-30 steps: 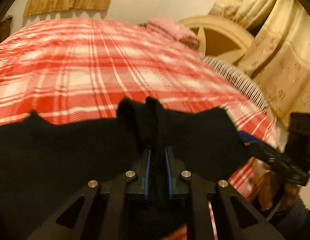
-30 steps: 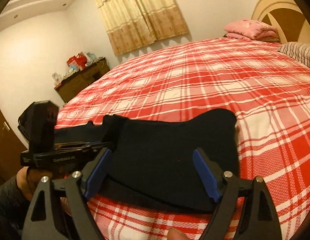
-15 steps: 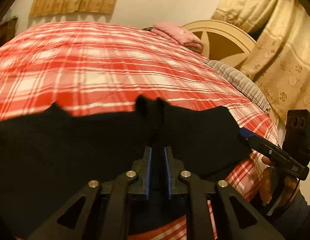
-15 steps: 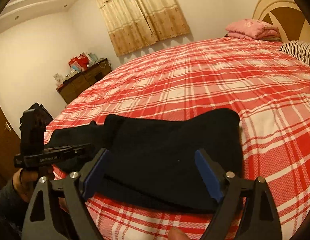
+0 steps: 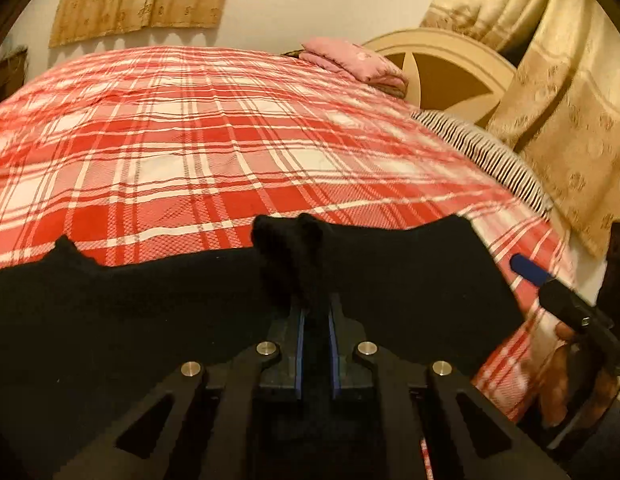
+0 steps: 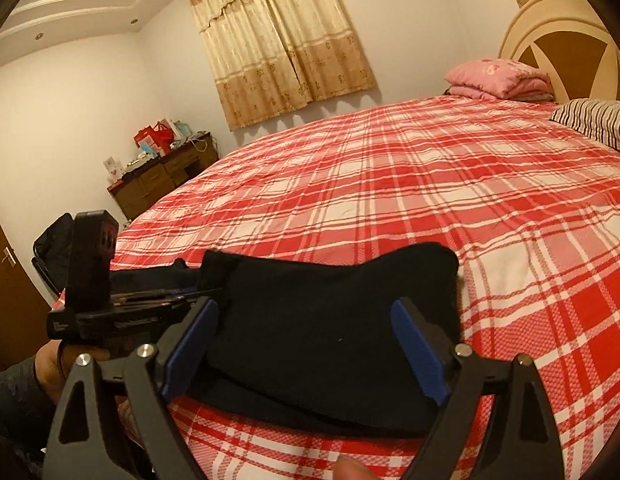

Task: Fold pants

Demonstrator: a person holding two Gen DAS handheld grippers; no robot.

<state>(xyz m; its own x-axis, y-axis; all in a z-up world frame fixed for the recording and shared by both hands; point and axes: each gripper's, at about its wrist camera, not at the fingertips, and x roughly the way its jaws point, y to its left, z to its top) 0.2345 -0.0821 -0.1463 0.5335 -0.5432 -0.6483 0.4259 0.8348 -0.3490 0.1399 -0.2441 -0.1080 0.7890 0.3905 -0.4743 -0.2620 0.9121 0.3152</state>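
Left jaws pinching bunched black pants (image 5: 389,280); right jaws spread, pants between.

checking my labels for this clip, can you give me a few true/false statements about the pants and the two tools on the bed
1. The left tool is shut on a bunch of the black pants. True.
2. The right tool is clamped on the pants. False: its jaws stand wide open, with the fabric lying between them unpinched.
3. The pants lie on a red and white plaid bedspread. True.
4. The pants are light blue. False: they are black.
5. A folded pink blanket sits near the headboard. True.
6. A striped pillow lies on top of the pants. False: it is up by the headboard, well apart from them.
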